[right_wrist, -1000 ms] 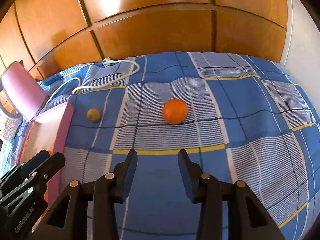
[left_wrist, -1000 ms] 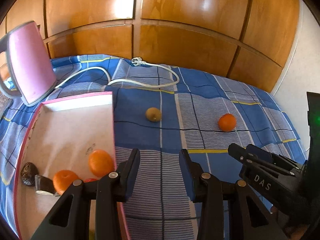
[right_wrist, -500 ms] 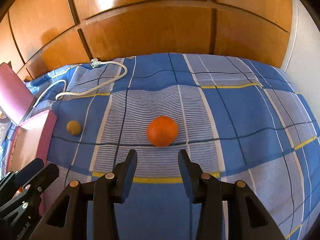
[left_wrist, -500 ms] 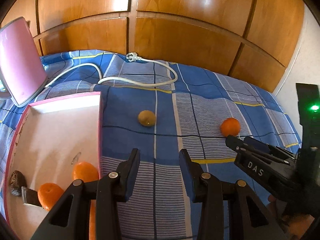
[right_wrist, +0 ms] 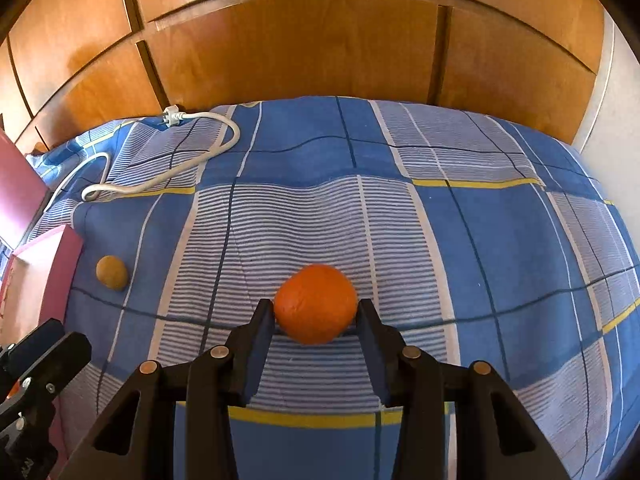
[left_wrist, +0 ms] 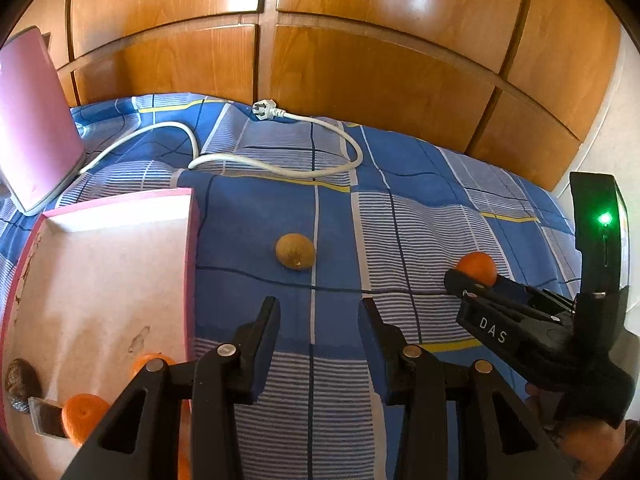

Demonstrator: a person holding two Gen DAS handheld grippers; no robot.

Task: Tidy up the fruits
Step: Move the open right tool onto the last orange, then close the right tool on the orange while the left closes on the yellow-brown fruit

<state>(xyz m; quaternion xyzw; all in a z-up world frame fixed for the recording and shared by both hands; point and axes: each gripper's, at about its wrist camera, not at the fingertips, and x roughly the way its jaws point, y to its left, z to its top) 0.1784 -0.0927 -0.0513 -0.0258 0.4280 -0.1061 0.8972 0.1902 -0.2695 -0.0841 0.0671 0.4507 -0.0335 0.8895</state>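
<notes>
Right gripper (right_wrist: 316, 314): jaws apart, flanking the orange (right_wrist: 315, 303) on the bed (right_wrist: 500, 240); contact not resolved.
Left gripper (left_wrist: 318, 322): jaws open, empty, short of the kiwi (left_wrist: 295, 251).
Left view only: pink box (left_wrist: 191, 264) holding oranges (left_wrist: 82, 414) (partly hidden).

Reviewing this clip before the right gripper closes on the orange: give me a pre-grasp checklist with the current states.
1. Orange sits between the right gripper fingertips: ok.
2. Right pads pressing on the orange: cannot tell; they flank it closely.
3. Left gripper empty, jaws apart: ok.
4. Kiwi lies clear of both grippers: ok.
5. Pink box has bare floor left for fruit: ok.
6. White cable lies away from the orange: ok.
</notes>
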